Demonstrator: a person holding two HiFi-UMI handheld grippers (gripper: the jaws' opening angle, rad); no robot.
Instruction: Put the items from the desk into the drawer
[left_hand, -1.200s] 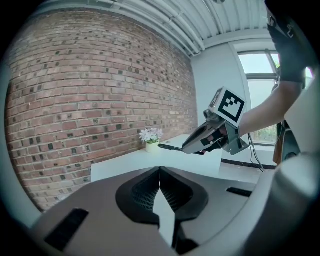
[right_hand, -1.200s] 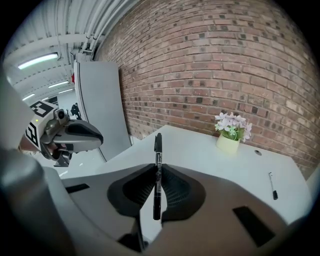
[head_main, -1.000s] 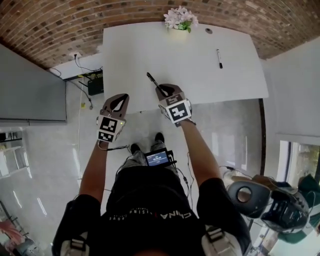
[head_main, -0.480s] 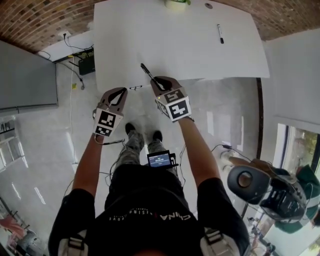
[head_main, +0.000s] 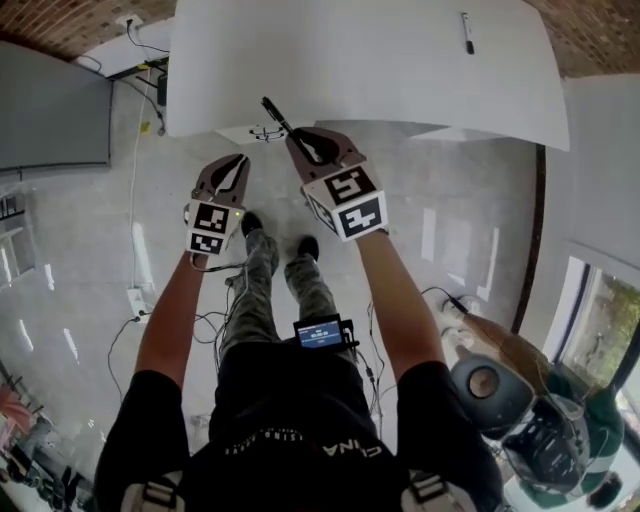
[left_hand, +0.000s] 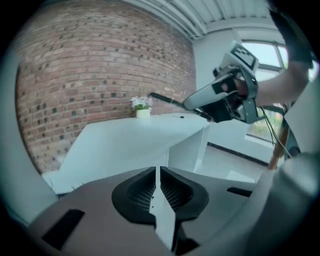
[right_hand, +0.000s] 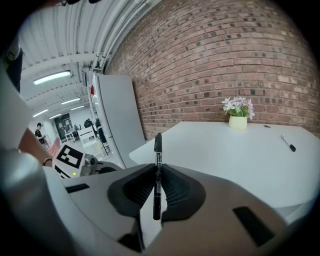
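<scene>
**Head view.** You stand at the front edge of the white desk with both arms out. Your right gripper has its jaws clamped on a black pen, which slants up and left across the desk's front edge. Your left gripper hangs just beside it, lower and to the left, over the glossy floor. A second pen lies on the desk, well apart, toward the far right. Below the desk edge, just beside the held pen, a small white panel with a dark fitting shows. Whether it is the drawer cannot be told. A grey cabinet stands at the left, and cables and a power strip trail along the floor near your feet.

**Left gripper view.** The jaws are drawn together with only a thin sliver between them, and nothing is held. Past them the desk runs back to a brick wall, where a flower pot sits at the far edge. Your right gripper crosses the upper right of the frame, with its pen pointing left above the desk.

**Right gripper view.** The black pen stands upright between the ribbed pads, and its top rises clear above the jaws. The desk spreads out ahead. The flower pot stands against the bricks, and the second pen lies at the right. The grey cabinet rises at the left. The left gripper's marker cube shows low at the left.
</scene>
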